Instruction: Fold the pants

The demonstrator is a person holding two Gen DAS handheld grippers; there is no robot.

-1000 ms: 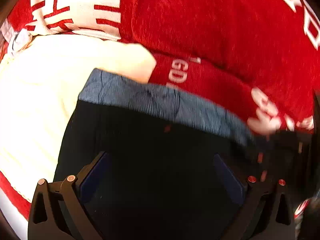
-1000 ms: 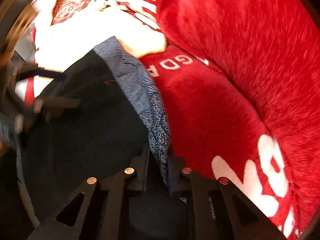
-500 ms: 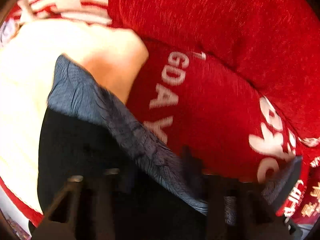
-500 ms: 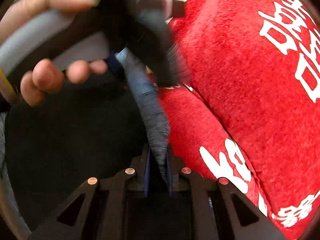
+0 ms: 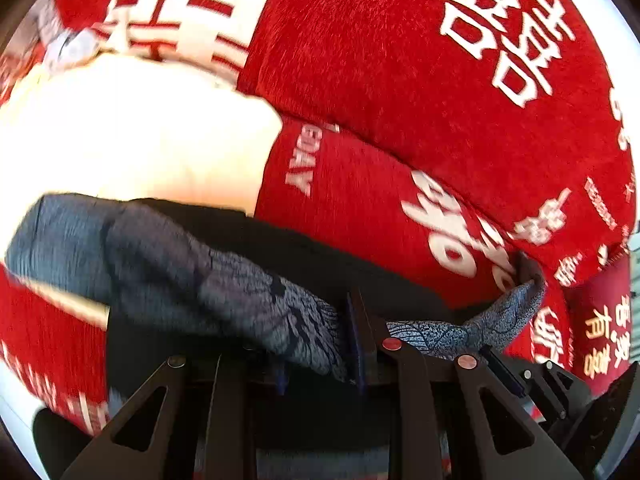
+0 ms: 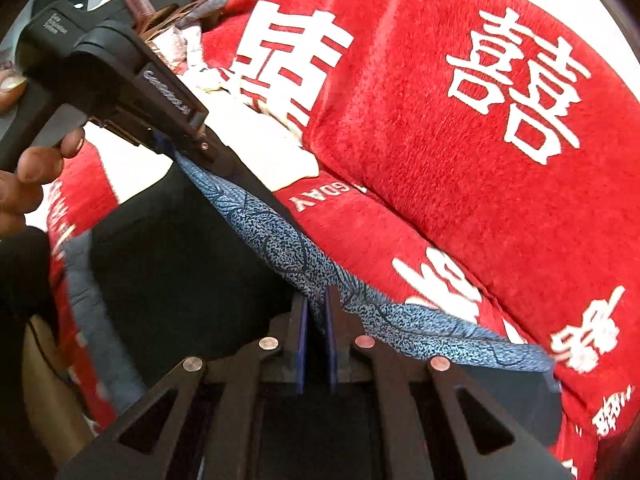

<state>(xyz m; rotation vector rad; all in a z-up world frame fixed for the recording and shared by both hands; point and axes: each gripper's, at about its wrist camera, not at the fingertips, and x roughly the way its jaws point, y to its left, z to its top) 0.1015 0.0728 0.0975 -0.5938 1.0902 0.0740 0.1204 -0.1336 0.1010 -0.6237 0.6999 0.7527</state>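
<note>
Black pants lifted off red wedding blanket, blue patterned waistband strung between both tools. Left gripper just clamped shut on band; right gripper pinched tight on it too. Advice: keep band taut, hands level, carry top edge over evenly, no sag.

Black pants with blue-grey speckled, leaf-veined waistband, red plush blanket with white characters and lettering, cream patch beside waistband, black tongs with blue pads
</note>
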